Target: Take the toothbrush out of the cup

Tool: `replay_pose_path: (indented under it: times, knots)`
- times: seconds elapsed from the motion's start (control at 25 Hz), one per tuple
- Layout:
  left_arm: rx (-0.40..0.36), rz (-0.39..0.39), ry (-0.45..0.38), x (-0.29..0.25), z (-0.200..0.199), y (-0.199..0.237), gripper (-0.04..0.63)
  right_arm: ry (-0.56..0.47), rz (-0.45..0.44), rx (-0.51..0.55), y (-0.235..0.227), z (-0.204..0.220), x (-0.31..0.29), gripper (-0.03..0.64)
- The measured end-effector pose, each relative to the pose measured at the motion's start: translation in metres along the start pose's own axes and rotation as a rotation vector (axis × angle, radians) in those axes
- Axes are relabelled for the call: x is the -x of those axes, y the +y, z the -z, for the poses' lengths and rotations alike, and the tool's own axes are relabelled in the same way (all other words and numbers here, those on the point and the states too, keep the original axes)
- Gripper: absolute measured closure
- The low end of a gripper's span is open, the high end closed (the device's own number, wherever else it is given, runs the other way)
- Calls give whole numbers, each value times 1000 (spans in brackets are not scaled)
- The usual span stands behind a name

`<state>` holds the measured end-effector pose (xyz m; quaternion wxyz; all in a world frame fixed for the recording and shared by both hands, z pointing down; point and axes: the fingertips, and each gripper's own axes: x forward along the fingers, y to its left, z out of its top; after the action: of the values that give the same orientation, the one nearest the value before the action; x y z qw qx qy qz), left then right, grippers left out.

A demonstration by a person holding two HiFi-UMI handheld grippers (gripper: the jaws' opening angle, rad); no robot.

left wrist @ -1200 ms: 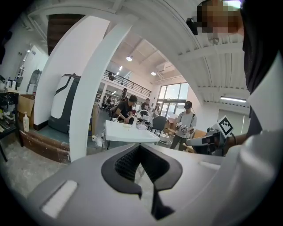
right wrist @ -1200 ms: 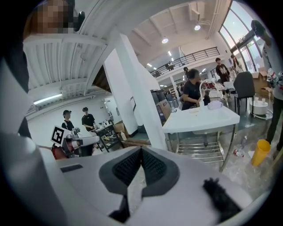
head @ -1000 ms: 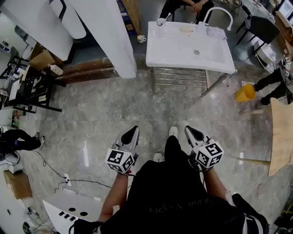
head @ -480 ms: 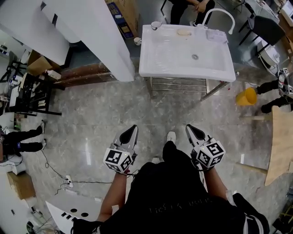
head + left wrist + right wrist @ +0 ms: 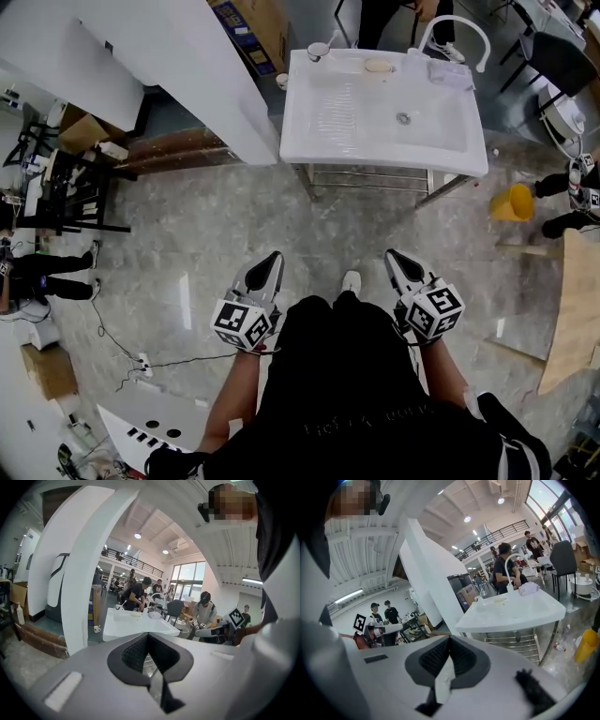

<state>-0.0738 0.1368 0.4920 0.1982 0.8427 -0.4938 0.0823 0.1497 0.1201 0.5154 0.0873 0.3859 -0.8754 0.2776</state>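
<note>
no word, brand or number can be read anywhere. the only signs are black-and-white square markers: on the left cube point(image 5: 246, 325) of the left gripper point(image 5: 271, 264), on the right cube point(image 5: 436, 312) of the right gripper point(image 5: 395, 260), and on a small tag point(image 5: 236, 617) far back in the room. faint pale print crosses the person's black shirt point(image 5: 366, 429), perhaps a line of letters, too dim to read. blue print on a cardboard box point(image 5: 246, 21) is too small to make out

Open floor point(image 5: 309, 220) ahead to sink point(image 5: 375, 117), white pillar point(image 5: 211, 75) left, yellow bucket point(image 5: 511, 202) right
</note>
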Motion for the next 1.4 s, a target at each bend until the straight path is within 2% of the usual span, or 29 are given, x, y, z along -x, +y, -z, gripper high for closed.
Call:
replay_pose_path:
  times: [0.2, 0.36, 0.48, 0.72, 0.96, 1.4]
  knots:
    - [11, -32, 1, -4, 3, 8, 586, 18, -9, -3, -9, 0, -6, 604]
    - [29, -77, -6, -6, 2, 24, 586, 10, -20, -45, -16, -8, -17, 605]
    - [32, -82, -15, -10, 0, 27, 586, 14, -23, -26, -17, -16, -23, 604]
    - [34, -62, -29, -28, -11, 43, 586, 22, -7, -10, -23, -29, -44, 605]
    - [33, -21, -27, -66, -26, 81, 586, 17, 28, -9, -34, -50, -80, 605]
    - [14, 54, -47, -157, -89, 166, 586, -1, 64, -4, -58, -118, -176, 604]
